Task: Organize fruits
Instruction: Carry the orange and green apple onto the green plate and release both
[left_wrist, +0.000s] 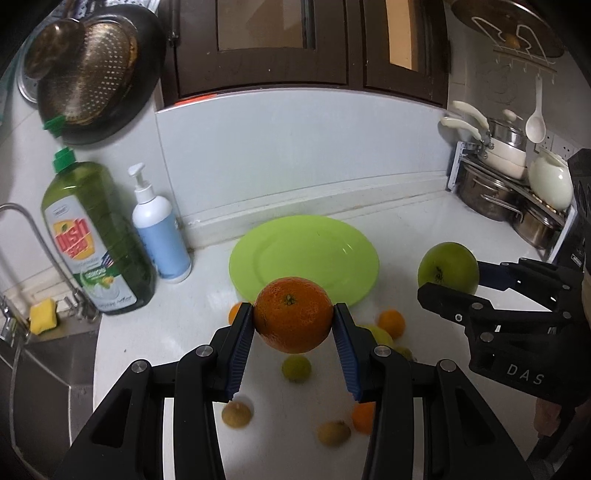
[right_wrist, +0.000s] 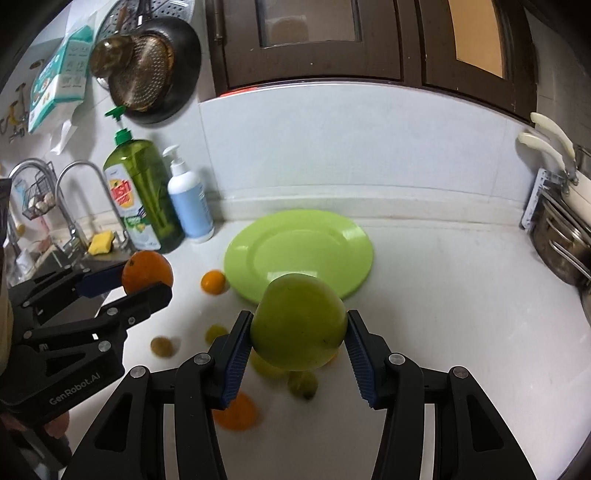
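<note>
Left tongs (left_wrist: 293, 323) clamp a dimpled round orange (left_wrist: 293, 319); right tongs (right_wrist: 299, 338) clamp a smooth green apple (right_wrist: 299, 326).

orange (left_wrist: 293, 319): held aloft | green apple (right_wrist: 299, 325): held aloft | green plate (left_wrist: 303, 254): bare, on counter

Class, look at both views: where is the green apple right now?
The green apple is clamped in the right hand-held gripper, lifted off the counter, just in front of the green plate.
</note>
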